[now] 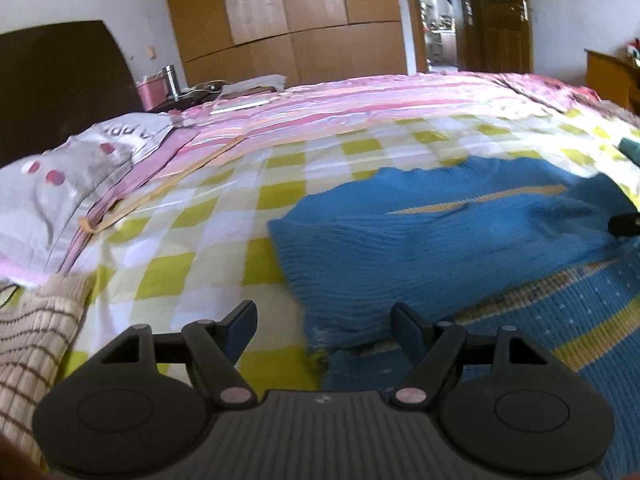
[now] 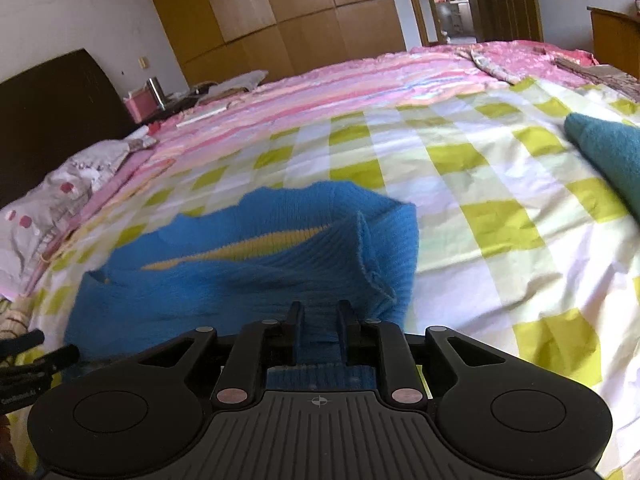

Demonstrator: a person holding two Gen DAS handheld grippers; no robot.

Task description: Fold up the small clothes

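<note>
While the blue knitted sweater (image 2: 248,276) with its yellow stripe lies partly folded on the green-and-white checked sheet (image 2: 472,184), the right gripper (image 2: 319,320) has its jaws narrowly apart with blue knit between them; whether the pads press it is hard to say. Over the sweater's near edge the left gripper (image 1: 324,322) stands wide apart, holding nothing. A grey pillow (image 1: 64,184) bears blurred, unreadable lettering. Beyond lie a pink striped quilt (image 1: 360,100) and a wooden wardrobe (image 1: 288,12).

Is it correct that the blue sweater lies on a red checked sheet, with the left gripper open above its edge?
Not quite. The sheet is checked in yellow-green and white, not red; both wrist views show this. The rest holds: the blue sweater lies on it, and the left gripper is open above its edge.
</note>
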